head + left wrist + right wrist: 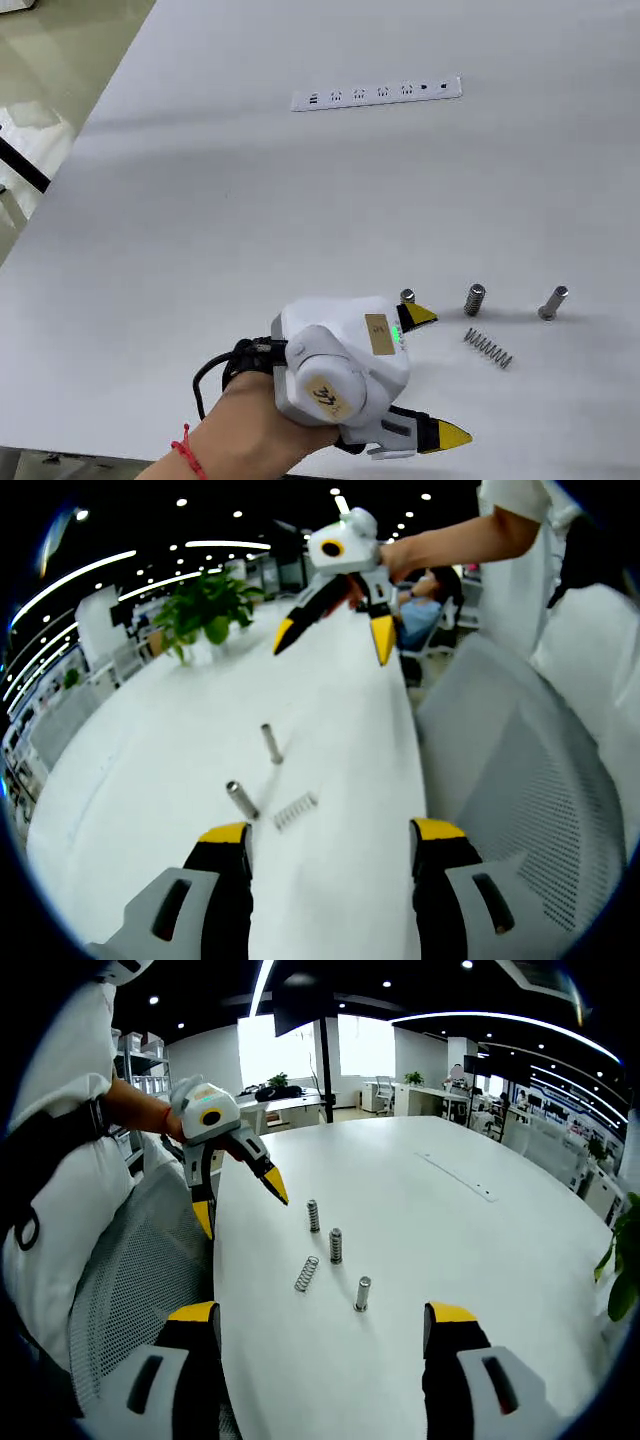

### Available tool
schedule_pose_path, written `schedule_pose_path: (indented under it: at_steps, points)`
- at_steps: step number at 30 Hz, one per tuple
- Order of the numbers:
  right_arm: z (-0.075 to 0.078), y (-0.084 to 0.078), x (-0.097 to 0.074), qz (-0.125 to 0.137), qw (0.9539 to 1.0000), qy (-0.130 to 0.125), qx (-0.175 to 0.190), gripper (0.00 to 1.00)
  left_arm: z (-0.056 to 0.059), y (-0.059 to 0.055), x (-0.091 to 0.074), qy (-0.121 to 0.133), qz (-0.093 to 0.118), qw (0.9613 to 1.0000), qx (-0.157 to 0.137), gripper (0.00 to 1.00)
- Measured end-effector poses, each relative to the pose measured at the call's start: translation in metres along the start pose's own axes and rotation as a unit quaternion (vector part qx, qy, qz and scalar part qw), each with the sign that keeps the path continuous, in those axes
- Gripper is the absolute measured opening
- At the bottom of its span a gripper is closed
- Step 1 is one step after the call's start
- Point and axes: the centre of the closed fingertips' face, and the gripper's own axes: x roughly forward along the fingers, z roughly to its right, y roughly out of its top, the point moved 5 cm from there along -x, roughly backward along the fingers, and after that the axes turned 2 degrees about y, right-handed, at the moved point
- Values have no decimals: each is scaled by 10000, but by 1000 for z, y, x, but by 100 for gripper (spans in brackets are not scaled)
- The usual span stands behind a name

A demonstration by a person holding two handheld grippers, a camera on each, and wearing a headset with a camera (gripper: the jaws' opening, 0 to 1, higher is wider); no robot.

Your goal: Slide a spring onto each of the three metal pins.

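White table [250,250] bears three upright pins [474,298], a loose spring [488,348], power strip [377,93].

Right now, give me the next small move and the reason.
Probably advance the open left gripper to straddle the loose coiled metal spring lying on the white table. Two short metal pins already seem to wear springs; the smooth bare steel pin lacks one, and the open right gripper holds nothing.

The left gripper [437,376] is showing a white body, yellow tips and a green light. The 3 pins [552,302] and loose spring [488,348] are gleaming silver on the white table [250,220].
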Motion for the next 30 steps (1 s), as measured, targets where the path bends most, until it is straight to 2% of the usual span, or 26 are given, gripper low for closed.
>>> schedule_pose_path:
  at_steps: [6, 8, 14, 16, 19, 25, 27, 28, 30]
  points:
    - [0, -15, -8, 52, 9998, -161, 104, 82, -4, 6, 31, -177, -72, 9997, -121, 64]
    - [0, -20, -11, 68, 9996, -212, 160, 82, -4, 5, 40, -220, -143, 9993, -266, 64]
    - [1, -32, -18, 180, 9985, -353, 368, 81, -6, -1, 58, -235, -356, 9983, -401, 64]
    - [0, -35, -18, 187, 9983, -373, 403, 81, -6, -3, 61, -224, -464, 9982, -301, 63]
    - [-2, -38, -17, 199, 9979, -405, 473, 80, -8, -8, 67, -187, -593, 9969, -482, 63]
    - [-2, -38, -19, 291, 9969, -475, 552, 79, -8, -11, 74, -113, -760, 9960, -459, 62]
    - [-2, -39, -19, 304, 9968, -487, 563, 79, -9, -15, 74, -60, -901, 9947, -501, 60]
    - [-2, -39, -19, 308, 9967, -499, 564, 78, -9, -15, 74, -50, -886, 9947, -513, 60]
    - [-1, -39, -20, 335, 9964, -531, 571, 78, -8, -18, 74, -51, -985, 9935, -575, 60]
